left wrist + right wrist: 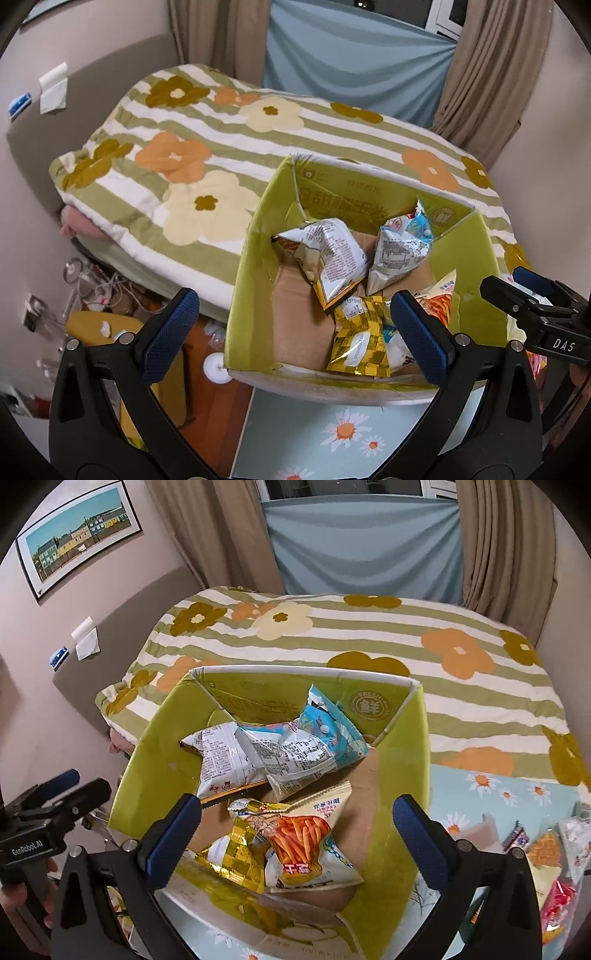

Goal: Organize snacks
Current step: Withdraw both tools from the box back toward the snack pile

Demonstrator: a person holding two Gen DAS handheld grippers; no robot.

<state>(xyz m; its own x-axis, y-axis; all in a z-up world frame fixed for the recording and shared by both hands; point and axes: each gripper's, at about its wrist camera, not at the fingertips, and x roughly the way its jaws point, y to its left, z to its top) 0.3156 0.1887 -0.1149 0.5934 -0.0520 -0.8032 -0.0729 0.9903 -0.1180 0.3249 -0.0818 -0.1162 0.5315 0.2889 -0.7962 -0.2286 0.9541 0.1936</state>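
A green cardboard box (247, 280) (147, 771) stands open on a daisy-print table. Inside lie several snack bags: a white bag (332, 254) (225, 760), a blue-and-white bag (402, 247) (317, 738), a gold bag (358, 336) (236, 853) and an orange-stick bag (439, 299) (303, 838). My left gripper (291, 332) is open and empty over the box's near left side. My right gripper (295, 834) is open and empty above the orange-stick bag; it also shows in the left wrist view (524, 291). My left gripper shows in the right wrist view (62, 794) at the left edge.
More loose snack bags (550, 871) lie on the daisy tablecloth (480, 797) right of the box. A bed with a flowered striped quilt (207, 166) (369, 635) is behind the box. Floor clutter and a yellow stool (99, 328) sit at the left.
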